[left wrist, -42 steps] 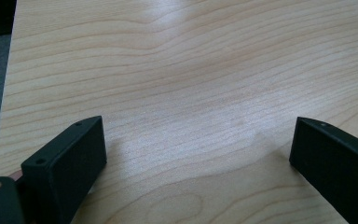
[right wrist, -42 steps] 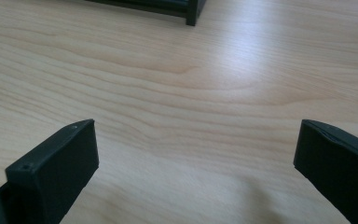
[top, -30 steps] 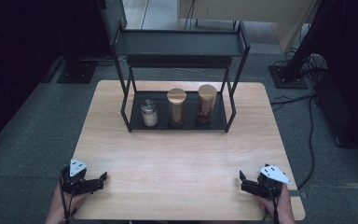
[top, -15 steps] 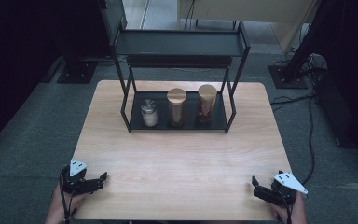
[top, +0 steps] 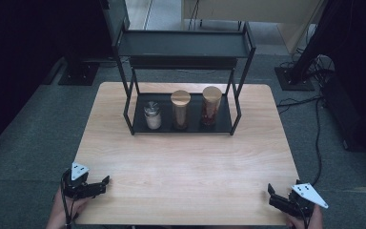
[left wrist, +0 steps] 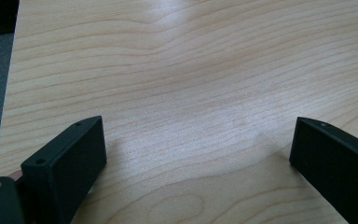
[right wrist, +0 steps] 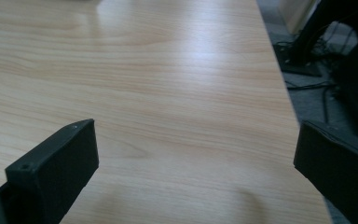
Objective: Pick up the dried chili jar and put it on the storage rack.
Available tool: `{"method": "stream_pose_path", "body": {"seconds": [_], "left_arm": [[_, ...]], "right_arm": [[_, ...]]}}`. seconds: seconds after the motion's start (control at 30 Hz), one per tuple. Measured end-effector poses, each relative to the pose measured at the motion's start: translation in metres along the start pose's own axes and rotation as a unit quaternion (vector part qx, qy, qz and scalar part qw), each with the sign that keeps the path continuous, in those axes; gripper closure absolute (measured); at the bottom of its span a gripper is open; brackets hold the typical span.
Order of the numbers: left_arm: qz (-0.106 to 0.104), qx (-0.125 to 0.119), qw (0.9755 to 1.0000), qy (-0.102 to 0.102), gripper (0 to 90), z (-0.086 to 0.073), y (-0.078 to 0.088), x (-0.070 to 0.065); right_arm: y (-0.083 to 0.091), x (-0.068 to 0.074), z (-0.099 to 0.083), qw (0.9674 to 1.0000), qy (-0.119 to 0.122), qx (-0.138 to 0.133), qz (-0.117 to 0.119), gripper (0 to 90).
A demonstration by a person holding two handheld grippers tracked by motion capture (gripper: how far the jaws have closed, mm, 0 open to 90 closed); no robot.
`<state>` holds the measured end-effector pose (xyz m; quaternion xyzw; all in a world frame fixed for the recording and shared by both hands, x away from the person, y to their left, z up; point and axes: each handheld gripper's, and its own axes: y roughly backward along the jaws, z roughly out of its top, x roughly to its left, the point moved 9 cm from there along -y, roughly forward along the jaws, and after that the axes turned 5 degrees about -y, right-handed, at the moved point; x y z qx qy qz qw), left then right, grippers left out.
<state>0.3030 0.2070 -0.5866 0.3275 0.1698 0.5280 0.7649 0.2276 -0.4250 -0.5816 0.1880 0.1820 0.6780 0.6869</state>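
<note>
Both grippers are sitting at the near edge of the wooden table (top: 186,162), nothing between the jaws. Left gripper (top: 106,181) is resting at the near-left corner, jaws spread wide; right gripper (top: 269,192) at the near-right corner, likewise released. Three jars are standing well apart from them on the black rack (top: 219,128): small glass jar (top: 152,115), middle jar (top: 180,109), right jar (top: 211,106).

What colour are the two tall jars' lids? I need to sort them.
Light wood-tan on both tall jars, clearest in the high view.
</note>
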Motion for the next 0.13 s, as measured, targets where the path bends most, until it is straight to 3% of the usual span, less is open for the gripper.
{"method": "stream_pose_path", "body": {"seconds": [0.13], "left_arm": [[0.001, 0.0, 1.0, 0.001, 3.8, 0.0001, -0.0001, 0.0002]], "right_arm": [[0.0047, -0.0065, 0.0, 0.9994, -0.03, -0.004, 0.016, 0.0]]}}
